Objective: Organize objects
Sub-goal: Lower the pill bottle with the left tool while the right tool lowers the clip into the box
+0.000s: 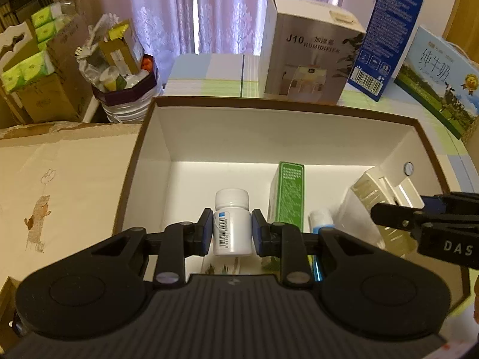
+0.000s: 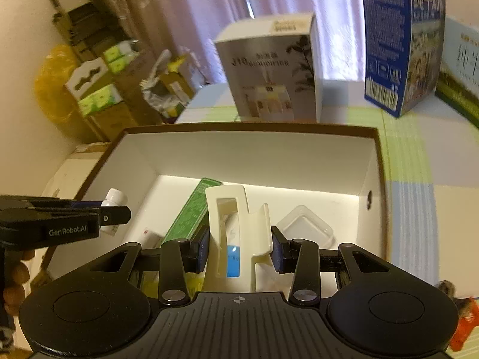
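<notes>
Nearest the left wrist camera, we logged the left gripper (image 1: 232,231) clamped on a white pill bottle (image 1: 233,223): both blue pads pressed against its sides, cap pointing away from the camera, barcode label facing us. The bottle hung above the floor of the open white box (image 1: 287,137), near its front left part.

In the right wrist view, we noted the right gripper (image 2: 239,246) closed on a cream plastic holder (image 2: 236,233), its pads touching the holder's two sides. The holder was slotted, and through the slot we saw something white and blue (image 2: 233,261) behind it; we could not tell what it was. The holder was held over the box interior, right of centre.

Inside the box we recorded a green carton (image 1: 289,197) lying lengthwise on the floor between the two held items, a small white-and-blue item (image 1: 321,220) just beside it, and a clear plastic container (image 2: 305,227) toward the right wall.

Each gripper showed at the edge of the other's view; fingers (image 2: 16,281) of the person's hand showed beneath the left one.

Beyond the box, on a pastel striped tablecloth (image 1: 209,71), stood a humidifier box (image 1: 308,51), a blue carton (image 1: 386,36) and a milk carton (image 1: 437,80). Farther back left, cardboard boxes with green tissue packs (image 1: 30,71) sat before a pale curtain (image 1: 215,9).
</notes>
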### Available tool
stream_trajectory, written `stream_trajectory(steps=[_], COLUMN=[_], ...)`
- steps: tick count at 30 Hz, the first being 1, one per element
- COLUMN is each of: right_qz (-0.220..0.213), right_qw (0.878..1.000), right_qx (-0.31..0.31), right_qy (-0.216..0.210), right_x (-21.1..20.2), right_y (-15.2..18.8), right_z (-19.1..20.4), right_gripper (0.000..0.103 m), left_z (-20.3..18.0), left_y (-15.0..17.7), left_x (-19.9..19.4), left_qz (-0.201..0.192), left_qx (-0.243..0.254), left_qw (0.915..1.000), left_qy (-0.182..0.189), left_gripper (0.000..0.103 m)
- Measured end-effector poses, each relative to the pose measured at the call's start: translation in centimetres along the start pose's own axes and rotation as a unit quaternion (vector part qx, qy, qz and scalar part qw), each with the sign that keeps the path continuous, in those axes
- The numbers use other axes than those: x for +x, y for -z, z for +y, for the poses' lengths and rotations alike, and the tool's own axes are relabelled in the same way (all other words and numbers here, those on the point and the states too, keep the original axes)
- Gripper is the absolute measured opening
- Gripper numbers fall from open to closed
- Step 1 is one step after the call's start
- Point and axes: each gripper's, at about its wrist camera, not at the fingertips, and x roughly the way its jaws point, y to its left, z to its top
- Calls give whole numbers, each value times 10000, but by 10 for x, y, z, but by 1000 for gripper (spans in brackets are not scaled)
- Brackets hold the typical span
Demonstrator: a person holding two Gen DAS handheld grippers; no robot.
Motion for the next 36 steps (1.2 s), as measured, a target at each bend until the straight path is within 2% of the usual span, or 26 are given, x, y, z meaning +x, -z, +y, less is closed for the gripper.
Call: stream_trajectory(steps=[6,14,18,20,24,25,27,29,36], right_qz=[152,219,225,181,127,120,15,-67,-90], right_qw=[9995,9989,9982,9975,9959,9960,9967,9971,9993], right_qx=[213,376,535,676,892,889,816,756,336], right_qy=[161,193,167,109,6,24,-18,-43,-115], right_x=[29,48,53,54,55,55,51,46,21], right_y=[-10,-20,-22,-23,-27,-28,-29,-30,-22], right_z=[-5,-6,-10,-12,-17,-17,-16,-14,-5], right_gripper=[38,38,38,38,38,39,42,53,60], left_z=[1,2,4,4,4,4,3,3,2], left_y=[-13,-26,-28,-28,-26,-26,-25,-23,-17], left_x=[33,56,59,59,57,57,54,50,29], left_qz=[179,239,246,255,248,239,221,202,119], left_qx=[72,84,55,46,67,73,103,111,111], left_qw=[9998,9997,9997,9996,9997,9997,9997,9997,9999], left_qy=[-1,76,73,79,58,51,48,49,27], left_gripper=[22,24,34,43,49,54,58,65,78])
